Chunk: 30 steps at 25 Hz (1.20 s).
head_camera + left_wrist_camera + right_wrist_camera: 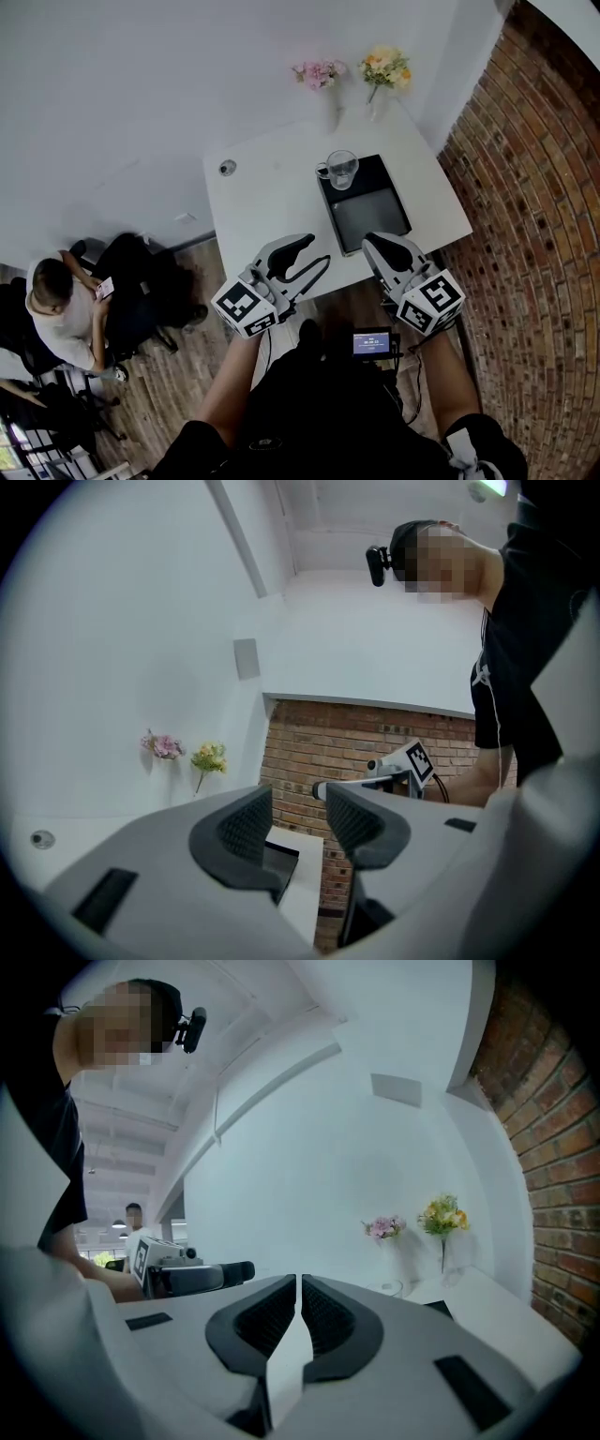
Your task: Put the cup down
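Glass cup [342, 170] stands upright at the far left corner of the black tray [375, 220] on the white table [262, 187], placement apparently done, hence both grippers hang near the table's edge: left gripper [312, 253] parted and empty, right gripper [373, 246] clamped together on nothing.

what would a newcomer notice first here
Probably the clear glass cup standing at the far left corner of a black tray on the white table, with nothing holding it. Next come the two grippers at the table's near edge: left gripper open, right gripper shut, both empty. A brick wall fills the right side.
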Available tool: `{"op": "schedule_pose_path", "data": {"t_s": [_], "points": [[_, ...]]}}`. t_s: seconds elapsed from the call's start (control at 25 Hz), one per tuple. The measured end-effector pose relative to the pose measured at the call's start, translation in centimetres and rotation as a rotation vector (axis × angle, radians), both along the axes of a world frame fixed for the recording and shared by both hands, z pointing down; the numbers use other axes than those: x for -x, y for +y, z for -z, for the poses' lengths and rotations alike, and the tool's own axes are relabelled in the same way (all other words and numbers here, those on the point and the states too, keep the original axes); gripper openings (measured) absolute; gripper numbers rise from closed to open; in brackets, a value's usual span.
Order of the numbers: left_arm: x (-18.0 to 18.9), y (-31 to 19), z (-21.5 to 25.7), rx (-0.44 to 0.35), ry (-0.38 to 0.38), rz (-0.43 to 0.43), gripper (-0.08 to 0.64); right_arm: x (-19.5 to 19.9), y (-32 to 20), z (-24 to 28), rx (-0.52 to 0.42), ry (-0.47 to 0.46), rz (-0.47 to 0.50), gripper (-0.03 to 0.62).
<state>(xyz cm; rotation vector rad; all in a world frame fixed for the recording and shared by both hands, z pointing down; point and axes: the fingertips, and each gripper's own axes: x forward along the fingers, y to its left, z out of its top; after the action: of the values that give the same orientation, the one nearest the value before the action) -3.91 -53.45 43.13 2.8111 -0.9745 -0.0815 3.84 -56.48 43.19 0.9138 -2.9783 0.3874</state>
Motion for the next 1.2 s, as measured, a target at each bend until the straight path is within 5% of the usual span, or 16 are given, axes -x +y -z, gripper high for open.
{"op": "schedule_pose_path", "data": {"t_s": [0.48,1.2], "points": [[-0.5,1.3,1.1,-0.028,0.049,-0.01,0.008,0.2,0.9,0.3,-0.009,0.028,0.0,0.014],[-1.4,1.5,1.1,-0.031,0.066,-0.038,0.008,1.0,1.0,0.4,-0.054,0.071,-0.001,0.012]]}}
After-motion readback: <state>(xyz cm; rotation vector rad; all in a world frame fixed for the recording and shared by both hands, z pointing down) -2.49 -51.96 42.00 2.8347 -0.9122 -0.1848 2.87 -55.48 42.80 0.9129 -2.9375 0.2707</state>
